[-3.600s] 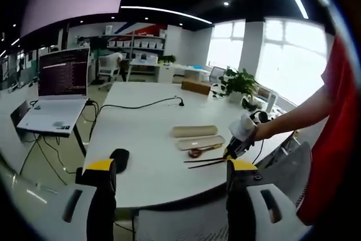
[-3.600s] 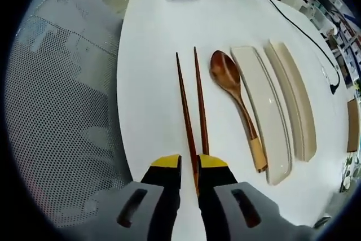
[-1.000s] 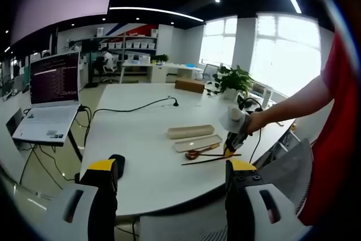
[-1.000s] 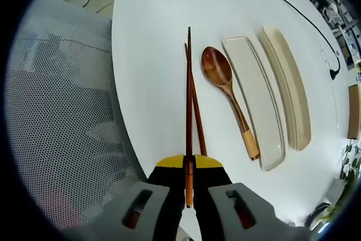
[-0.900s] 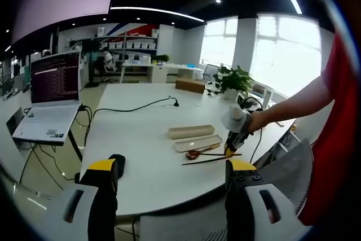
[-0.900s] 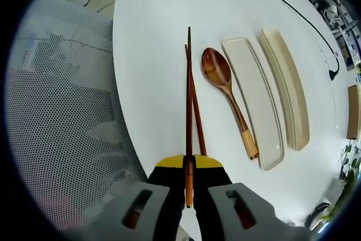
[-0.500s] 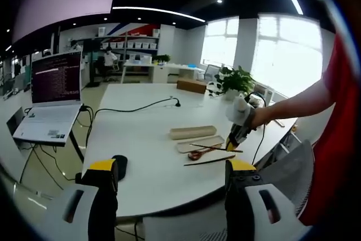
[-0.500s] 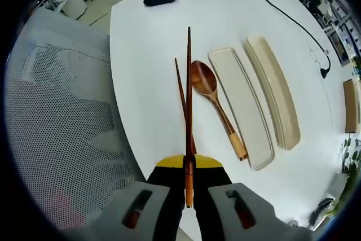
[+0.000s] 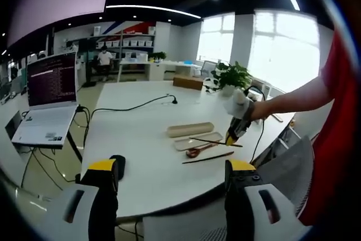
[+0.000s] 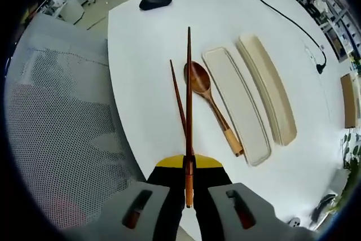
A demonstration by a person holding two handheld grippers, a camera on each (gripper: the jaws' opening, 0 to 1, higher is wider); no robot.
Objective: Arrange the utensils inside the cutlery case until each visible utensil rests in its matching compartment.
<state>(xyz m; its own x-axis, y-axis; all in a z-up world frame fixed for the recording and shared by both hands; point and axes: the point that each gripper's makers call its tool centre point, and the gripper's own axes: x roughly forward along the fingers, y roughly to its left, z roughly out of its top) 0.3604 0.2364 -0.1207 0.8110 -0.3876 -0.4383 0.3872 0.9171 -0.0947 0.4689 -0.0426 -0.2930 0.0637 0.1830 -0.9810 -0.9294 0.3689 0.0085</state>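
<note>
the right gripper (image 10: 188,167) pinches one slim, stiff, light dark wooden chopstick (image 10: 188,100) by its butt above the white table (image 10: 146,38), liable to swivel, beside the shallow beige cutlery case (image 10: 237,105), while the left gripper (image 9: 166,170) hangs spread.

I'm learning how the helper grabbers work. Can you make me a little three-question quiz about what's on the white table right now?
1. True or false: the right gripper has its fingers shut on one chopstick.
2. Where does the wooden spoon lie? A) inside the case tray B) on the table between the second chopstick and the tray C) on the case lid
3. Fill in: the dark thing at the table's far end in the right gripper view is a computer ____.

Key: 1 true; 2 B; 3 mouse.
</note>
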